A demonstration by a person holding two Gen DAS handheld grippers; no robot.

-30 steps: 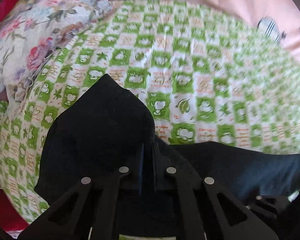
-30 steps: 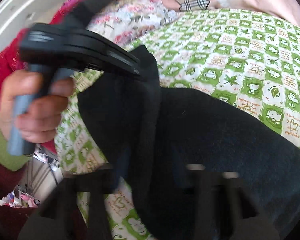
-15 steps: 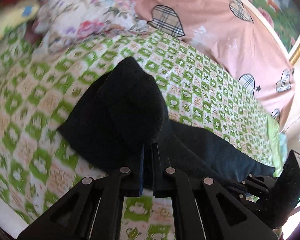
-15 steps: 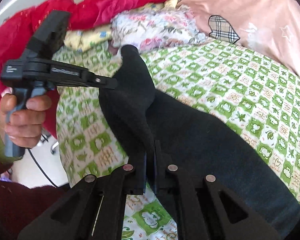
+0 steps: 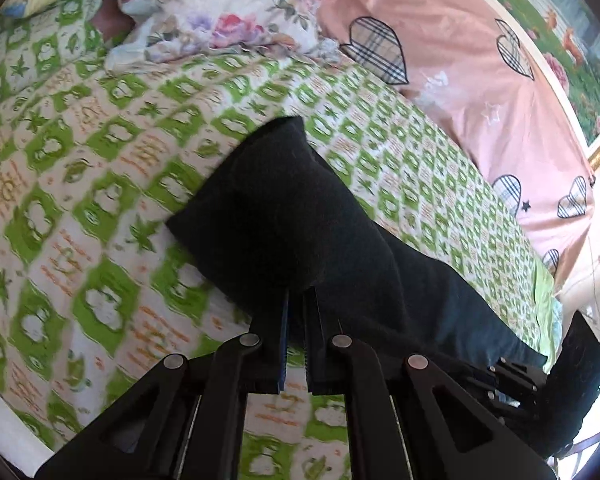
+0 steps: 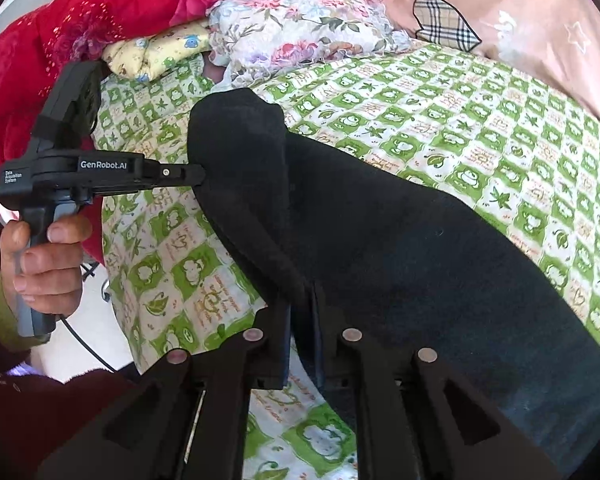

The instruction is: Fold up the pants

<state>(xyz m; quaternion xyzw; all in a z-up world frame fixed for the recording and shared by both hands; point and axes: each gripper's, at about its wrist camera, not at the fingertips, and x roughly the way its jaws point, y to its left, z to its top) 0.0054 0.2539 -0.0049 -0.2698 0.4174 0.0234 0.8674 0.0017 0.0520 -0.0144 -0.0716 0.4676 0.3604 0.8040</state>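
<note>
The black pants lie on a green-and-white checked bedsheet, one end lifted off the bed. My left gripper is shut on the cloth's edge. In the right wrist view the pants stretch away to the right. My right gripper is shut on another part of the same edge. The left gripper also shows there, held by a hand, pinching the raised corner. The right gripper's body shows at the lower right of the left wrist view.
A floral pillow, a yellow printed pillow and a red blanket lie at the bed's head. A pink quilt with plaid hearts runs along the far side. The bed's edge is by the hand.
Both grippers have lifted the pants' end and carried it further over the bed toward the pillows. Both stay shut on the cloth.
</note>
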